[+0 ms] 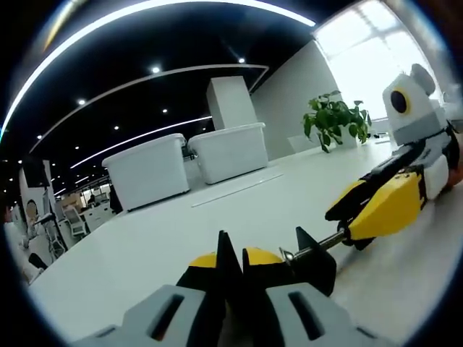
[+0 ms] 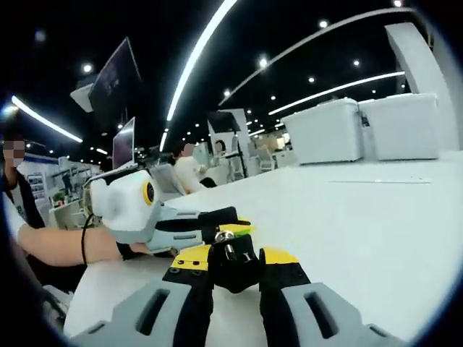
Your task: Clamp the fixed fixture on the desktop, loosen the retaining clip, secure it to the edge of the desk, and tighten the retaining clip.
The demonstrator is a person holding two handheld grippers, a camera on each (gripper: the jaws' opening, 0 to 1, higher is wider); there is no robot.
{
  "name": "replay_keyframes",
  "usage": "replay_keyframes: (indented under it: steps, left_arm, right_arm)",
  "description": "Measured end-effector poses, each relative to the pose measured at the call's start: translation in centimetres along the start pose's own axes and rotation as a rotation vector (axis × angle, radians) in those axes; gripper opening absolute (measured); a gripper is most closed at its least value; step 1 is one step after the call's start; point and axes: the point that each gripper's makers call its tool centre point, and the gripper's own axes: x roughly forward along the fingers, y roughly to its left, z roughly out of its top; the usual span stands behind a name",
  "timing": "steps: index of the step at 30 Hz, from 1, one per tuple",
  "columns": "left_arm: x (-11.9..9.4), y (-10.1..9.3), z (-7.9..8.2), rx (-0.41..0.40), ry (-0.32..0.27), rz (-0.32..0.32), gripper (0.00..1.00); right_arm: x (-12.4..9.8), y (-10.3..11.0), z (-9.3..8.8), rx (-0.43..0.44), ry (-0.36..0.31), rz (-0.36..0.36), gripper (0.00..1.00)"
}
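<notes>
Two white bins (image 1: 188, 163) stand at the far side of a wide, pale desktop (image 1: 145, 246), with a potted plant (image 1: 334, 119) near a bright window; the ceiling is dark with strip lights. On the desktop lies a black and yellow clamp (image 1: 307, 253). The left gripper (image 1: 233, 271) has its jaws pressed together on the clamp's yellow end, and the right gripper (image 2: 230, 269) is closed on its black screw end. Bare desktop stretches ahead of both. A forearm (image 2: 61, 244) rests at what seems the desk's near edge.
</notes>
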Motion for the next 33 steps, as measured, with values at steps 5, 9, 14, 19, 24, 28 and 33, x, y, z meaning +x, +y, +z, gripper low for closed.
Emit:
replay_keyframes:
  steps: [5,9,14,19,24,28,33]
  left_arm:
    - [0.0,0.0,0.0,0.0,0.0,0.0,0.09]
    - [-0.1,-0.1,0.0,0.0,-0.001,-0.001,0.09]
    - [-0.1,0.0,0.0,-0.001,0.0,0.0,0.09]
    - [-0.1,0.0,0.0,-0.001,0.0,0.002,0.1]
    - [-0.2,0.0,0.0,-0.001,0.0,0.003,0.1]
    - [-0.2,0.0,0.0,-0.002,0.0,0.005,0.1]
    - [-0.1,0.1,0.0,0.0,0.0,0.006,0.1]
  right_arm:
    - [-0.1,0.6,0.2,-0.273,-0.022,-0.029,0.24]
    - [-0.1,1.0,0.2,-0.396,-0.016,-0.052,0.24]
    - [0.1,1.5,0.1,-0.635,0.014,-0.092,0.24]
    - [0.3,1.8,-0.1,-0.805,0.047,-0.123,0.24]
    - [0.5,1.9,-0.3,-0.877,0.061,-0.14,0.24]
    - [0.5,1.8,-0.3,-0.904,0.065,-0.147,0.24]
    - [0.2,2.1,-0.5,-0.88,0.067,-0.148,0.25]
